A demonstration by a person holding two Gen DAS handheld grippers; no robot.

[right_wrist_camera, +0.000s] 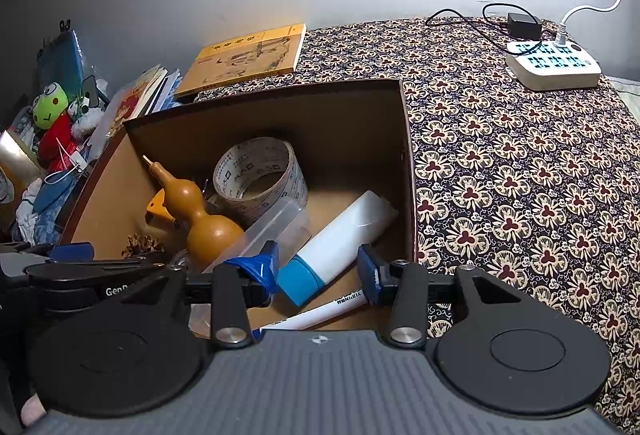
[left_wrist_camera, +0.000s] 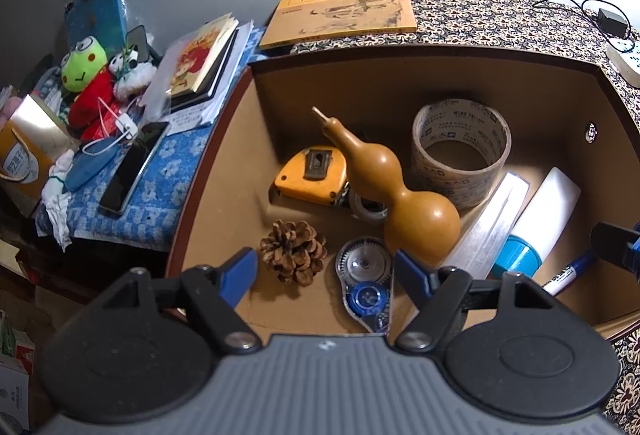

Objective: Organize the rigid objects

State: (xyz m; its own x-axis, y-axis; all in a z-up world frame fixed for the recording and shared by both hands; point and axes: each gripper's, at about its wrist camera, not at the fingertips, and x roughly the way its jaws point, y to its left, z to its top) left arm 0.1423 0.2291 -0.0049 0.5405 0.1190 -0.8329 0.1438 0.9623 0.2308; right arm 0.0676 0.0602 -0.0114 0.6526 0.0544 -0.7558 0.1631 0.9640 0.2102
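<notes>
Lying gathered inside the open cardboard box [left_wrist_camera: 420, 75], the gourd [left_wrist_camera: 400, 195], tape roll [left_wrist_camera: 460, 151] and tube [right_wrist_camera: 344, 235] were judged tidily stowed, while both the left gripper [left_wrist_camera: 324, 267] and right gripper [right_wrist_camera: 318, 263] were held spread and empty above them.

your box [left_wrist_camera: 400, 83] is plain brown card inside, with a dark maroon rim. in it you see a tan-orange gourd [left_wrist_camera: 400, 191], an orange tape measure [left_wrist_camera: 310, 175] with a black clip, a beige tape roll [left_wrist_camera: 460, 151] printed with dark blue lettering, a brown pine cone [left_wrist_camera: 294, 251], a clear correction tape [left_wrist_camera: 364, 279] with grey gears and a blue wheel, a white tube [right_wrist_camera: 352, 231] with a light blue cap, and a white marker [right_wrist_camera: 312, 315] with a blue end. both your tools have black arms and blue pads [right_wrist_camera: 264, 267]. the surface [right_wrist_camera: 520, 163] wears a black cloth with cream and dark red flowers. the book [left_wrist_camera: 344, 15] is yellow-orange.
</notes>
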